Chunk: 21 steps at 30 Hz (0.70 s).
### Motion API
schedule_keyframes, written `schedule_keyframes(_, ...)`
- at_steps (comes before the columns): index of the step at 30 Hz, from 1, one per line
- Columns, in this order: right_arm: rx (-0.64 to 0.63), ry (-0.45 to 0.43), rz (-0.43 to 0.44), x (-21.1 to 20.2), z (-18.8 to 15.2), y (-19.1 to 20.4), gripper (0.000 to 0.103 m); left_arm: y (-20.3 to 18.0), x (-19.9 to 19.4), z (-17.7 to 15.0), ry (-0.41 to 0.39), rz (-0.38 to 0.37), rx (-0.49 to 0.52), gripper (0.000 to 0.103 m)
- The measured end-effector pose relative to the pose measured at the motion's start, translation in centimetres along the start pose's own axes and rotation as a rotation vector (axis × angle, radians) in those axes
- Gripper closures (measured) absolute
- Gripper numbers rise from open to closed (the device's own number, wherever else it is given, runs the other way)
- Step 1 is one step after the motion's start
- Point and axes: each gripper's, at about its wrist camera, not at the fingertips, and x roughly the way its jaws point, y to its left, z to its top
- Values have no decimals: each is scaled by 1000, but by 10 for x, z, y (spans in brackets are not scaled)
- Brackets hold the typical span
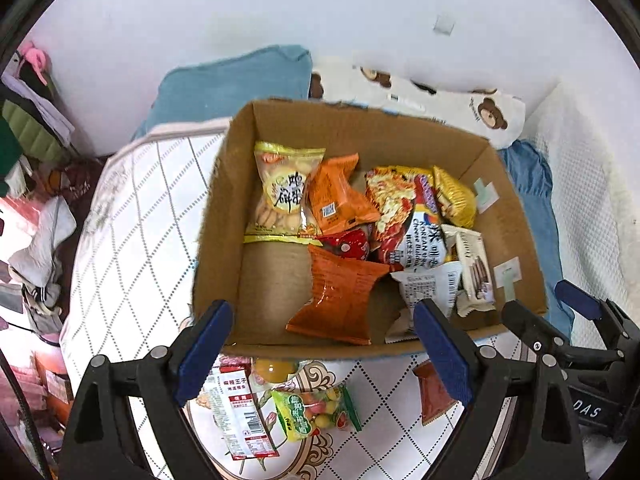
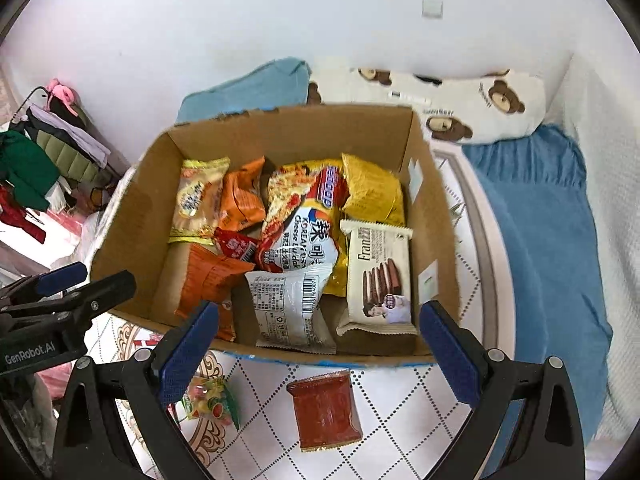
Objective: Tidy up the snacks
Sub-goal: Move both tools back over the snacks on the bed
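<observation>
Both grippers hang over the cardboard box (image 2: 132, 216) on the bed, the left gripper (image 1: 322, 354) and the right gripper (image 2: 318, 354) each spread wide and holding nothing. Most snacks lie inside the box. Just outside its near wall wait a red packet (image 2: 325, 414) and a candy bag (image 2: 210, 400). They look light, crinkly and slippery; I'd pinch the red packet across its flat middle.
</observation>
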Motion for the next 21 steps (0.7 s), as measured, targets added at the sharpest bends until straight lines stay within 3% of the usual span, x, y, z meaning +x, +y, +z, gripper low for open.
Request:
schedule_keyframes(14, -18, -177, -8, -89, -30, 11, 1, -5, -77, -35, -182, 0, -2, 10)
schedule_keyframes(18, -15, -192, 11, -103, -39, 15, 1, -4, -80, -44, -187, -5, -11, 10)
schedule_keyframes(21, -13, -148, 16, -95, -54, 14, 1, 3, -67, -60, -156, 20, -23, 10)
